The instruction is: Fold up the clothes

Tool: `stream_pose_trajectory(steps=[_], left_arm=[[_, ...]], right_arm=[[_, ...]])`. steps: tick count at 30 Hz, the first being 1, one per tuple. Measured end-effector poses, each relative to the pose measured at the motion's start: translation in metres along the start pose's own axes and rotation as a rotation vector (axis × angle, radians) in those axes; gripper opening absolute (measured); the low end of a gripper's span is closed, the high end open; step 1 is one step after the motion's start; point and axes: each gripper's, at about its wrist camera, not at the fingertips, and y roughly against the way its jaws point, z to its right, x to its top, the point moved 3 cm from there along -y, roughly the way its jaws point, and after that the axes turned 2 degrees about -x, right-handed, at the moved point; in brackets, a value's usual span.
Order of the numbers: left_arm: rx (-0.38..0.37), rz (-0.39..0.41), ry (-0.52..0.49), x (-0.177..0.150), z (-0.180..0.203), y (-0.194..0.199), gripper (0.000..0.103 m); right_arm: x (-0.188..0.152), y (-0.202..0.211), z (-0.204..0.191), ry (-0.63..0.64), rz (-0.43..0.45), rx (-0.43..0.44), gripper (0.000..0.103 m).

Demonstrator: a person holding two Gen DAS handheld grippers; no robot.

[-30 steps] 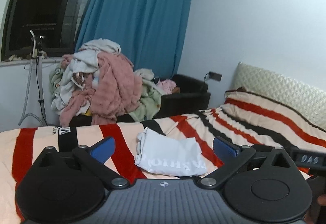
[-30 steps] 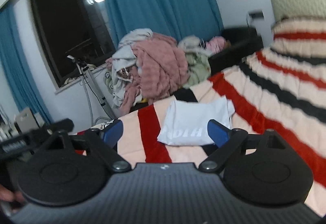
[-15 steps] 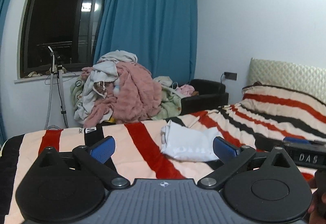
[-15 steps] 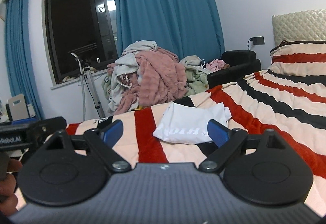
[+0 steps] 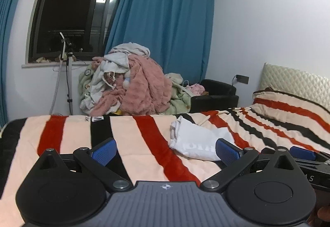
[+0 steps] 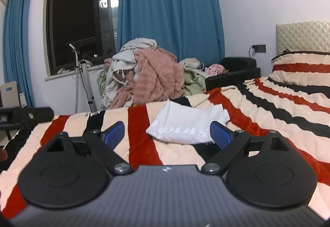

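Left gripper (image 5: 165, 151) wide — bare bedspread (image 5: 127, 140) between pads

Both the left gripper (image 5: 166, 151) and the right gripper (image 6: 166, 131) look alike — black linkage arms, silver screws, blue ribbed pads (image 5: 103, 151) — grey grooved body.

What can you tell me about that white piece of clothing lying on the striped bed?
The white garment is folded into a loose, roughly rectangular bundle of thin, soft-looking fabric. Grey printed letters run along its near face, reading mirrored or upside down. It lies flat on the red, black and cream striped blanket, with layered edges bunched at the left end. Nothing else touches it; no gripper holds it.
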Motion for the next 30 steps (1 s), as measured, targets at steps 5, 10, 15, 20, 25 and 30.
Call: stream_pose_trajectory(steps=[5,10,15,20,25,30], left_arm=[[-0.001,-0.012,-0.021,-0.0010,0.0026,0.0005,0.103],[0.006,-0.017,-0.019,-0.0025,0.0040,0.0000,0.103],[0.029,-0.032,-0.027,-0.0040,0.0070,-0.0008,0.103],[0.032,-0.031,-0.016,-0.0039,0.0061,-0.0006,0.103],[0.038,-0.031,-0.002,-0.0033,0.0037,-0.0012,0.103],[0.044,-0.034,0.005,-0.0033,0.0012,-0.0021,0.103]], right_arm=[[-0.0033,-0.0032,-0.0042,0.023,-0.015,-0.025,0.091],[-0.0036,-0.0031,-0.0056,0.029,-0.020,-0.028,0.091],[-0.0024,-0.0053,-0.0042,0.020,-0.034,-0.025,0.091],[-0.0038,-0.0056,-0.0039,0.011,-0.041,-0.027,0.091],[-0.0047,-0.0074,-0.0034,0.006,-0.052,-0.027,0.091],[-0.0043,-0.0086,-0.0018,-0.004,-0.056,-0.024,0.091]])
